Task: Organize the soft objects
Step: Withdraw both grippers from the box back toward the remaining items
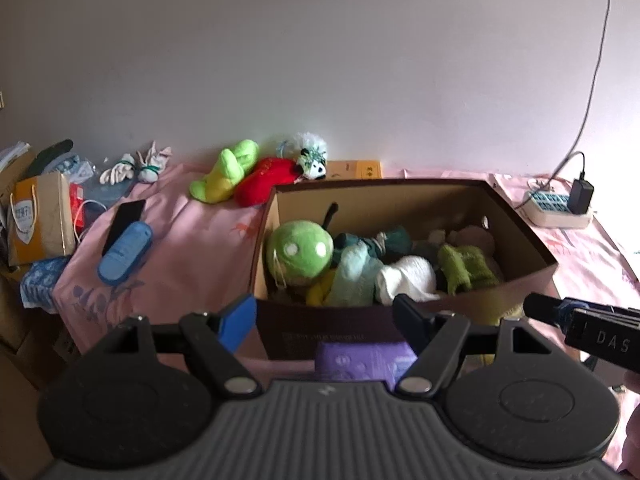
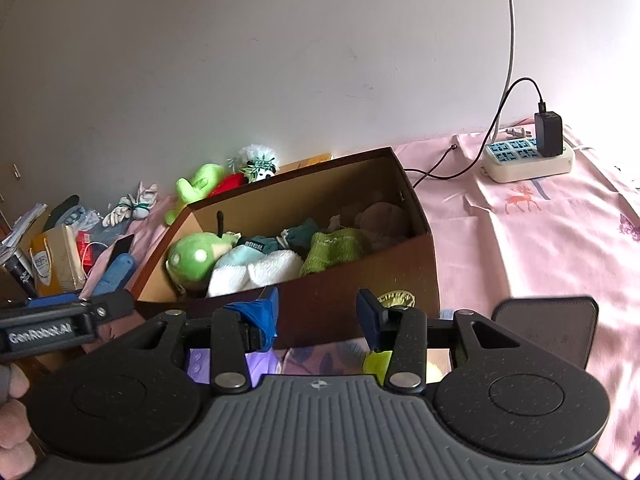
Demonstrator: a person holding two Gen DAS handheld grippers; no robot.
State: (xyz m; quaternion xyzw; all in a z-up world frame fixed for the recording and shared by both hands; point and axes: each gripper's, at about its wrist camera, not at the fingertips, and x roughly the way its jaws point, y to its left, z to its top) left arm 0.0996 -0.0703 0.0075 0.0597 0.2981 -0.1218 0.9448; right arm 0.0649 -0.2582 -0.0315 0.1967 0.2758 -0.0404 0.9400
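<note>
Both grippers hover empty before the cardboard box (image 1: 404, 200) at frame centre: your left gripper (image 1: 324, 316) stands wide, your right gripper (image 2: 316, 312) narrow with nothing between its pads. Most soft toys already lie inside, while the lime plush (image 1: 226, 174), red plush (image 1: 266, 178) and white plush (image 1: 314, 156) wait behind the box, upper centre. Judged next: reach over the box and grasp one.

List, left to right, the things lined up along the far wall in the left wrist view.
White gloves → lime-green plush → red plush → white panda plush → yellow box → power strip.
</note>
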